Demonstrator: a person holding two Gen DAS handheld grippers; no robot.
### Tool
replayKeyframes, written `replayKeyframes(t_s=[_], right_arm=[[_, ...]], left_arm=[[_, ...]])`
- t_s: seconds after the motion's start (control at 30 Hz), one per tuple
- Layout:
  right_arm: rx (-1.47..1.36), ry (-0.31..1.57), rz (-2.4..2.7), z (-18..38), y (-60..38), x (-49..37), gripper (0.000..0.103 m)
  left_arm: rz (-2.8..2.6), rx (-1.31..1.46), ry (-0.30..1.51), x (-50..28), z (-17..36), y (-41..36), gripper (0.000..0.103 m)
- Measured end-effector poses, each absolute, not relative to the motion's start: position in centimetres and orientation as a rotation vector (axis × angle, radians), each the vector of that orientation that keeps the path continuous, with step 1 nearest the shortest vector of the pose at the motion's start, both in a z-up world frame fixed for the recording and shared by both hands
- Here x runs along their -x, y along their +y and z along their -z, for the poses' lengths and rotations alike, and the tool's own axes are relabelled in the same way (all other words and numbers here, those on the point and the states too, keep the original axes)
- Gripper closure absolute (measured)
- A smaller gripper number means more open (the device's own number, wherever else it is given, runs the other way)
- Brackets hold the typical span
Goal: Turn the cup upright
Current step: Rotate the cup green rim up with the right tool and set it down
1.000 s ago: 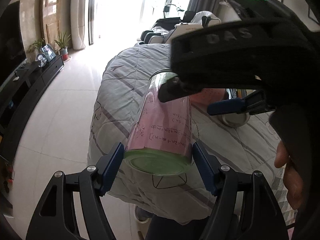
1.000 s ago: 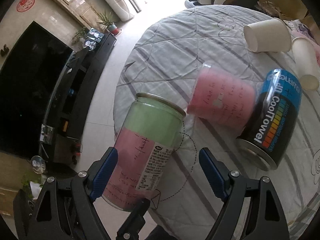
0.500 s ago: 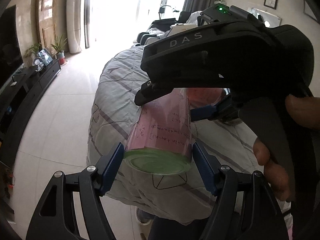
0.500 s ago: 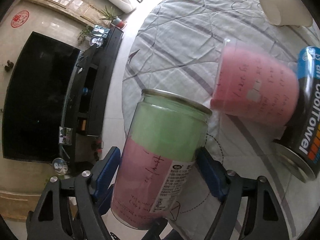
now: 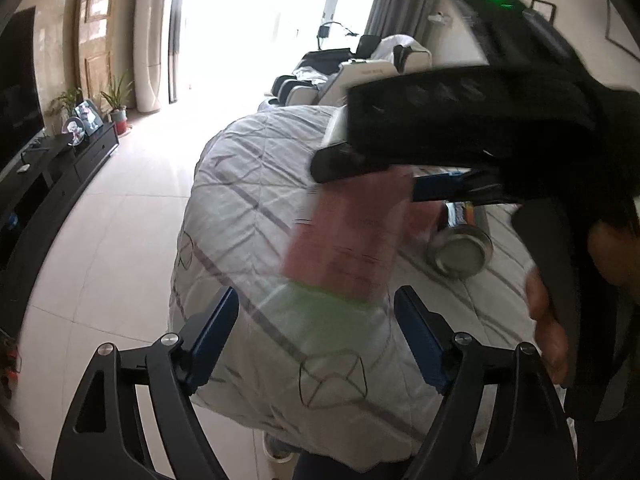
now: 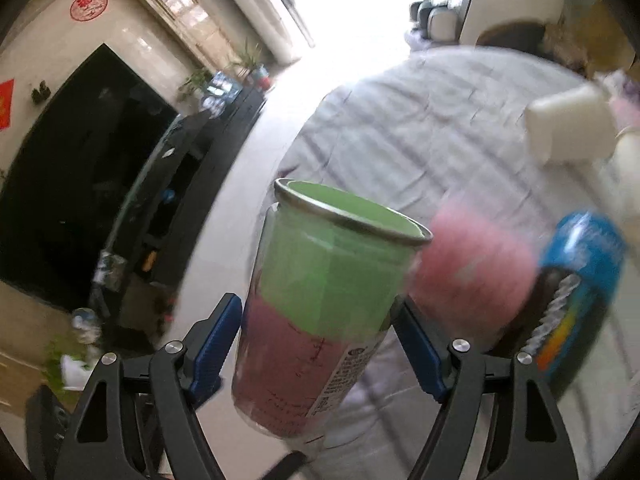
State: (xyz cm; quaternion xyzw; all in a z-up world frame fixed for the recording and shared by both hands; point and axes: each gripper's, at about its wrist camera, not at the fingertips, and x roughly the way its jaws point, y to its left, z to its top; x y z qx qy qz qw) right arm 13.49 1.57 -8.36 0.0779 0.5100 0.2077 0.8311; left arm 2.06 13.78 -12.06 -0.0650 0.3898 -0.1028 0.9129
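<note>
The cup (image 6: 320,304) is a clear tumbler with a green and pink paper lining and a metal rim. In the right wrist view it sits between my right gripper's (image 6: 320,344) blue pads (image 6: 216,336), which are shut on it, rim tilted up and away. In the left wrist view the cup (image 5: 340,264) is blurred and hangs under the right gripper's body (image 5: 472,120). My left gripper (image 5: 316,336) is open, its pads apart from the cup's green end.
A round table with a grey quilted cloth (image 5: 248,200) lies below. On it are a pink cup on its side (image 6: 476,264), a blue CoolTowel can (image 6: 576,300) and white paper cups (image 6: 568,128). A black TV cabinet (image 5: 48,176) stands left.
My left gripper has opened and let go of the cup. My right gripper has closed on it and swung it, so the rim now points up.
</note>
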Motion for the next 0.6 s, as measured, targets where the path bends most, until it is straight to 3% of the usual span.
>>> replayKeyframes(t_s=[0.37, 0.6], right_arm=[[0.158, 0.859, -0.326, 7.2, 1.4, -11.1, 0.025], [0.199, 0.791, -0.337, 7.5, 1.2, -9.1, 0.025]], left_arm=[[0.238, 0.138, 0.848, -4.5, 13.9, 12.1, 0.021], [0.232, 0.143, 0.875, -4.5, 14.8, 12.0, 0.020]])
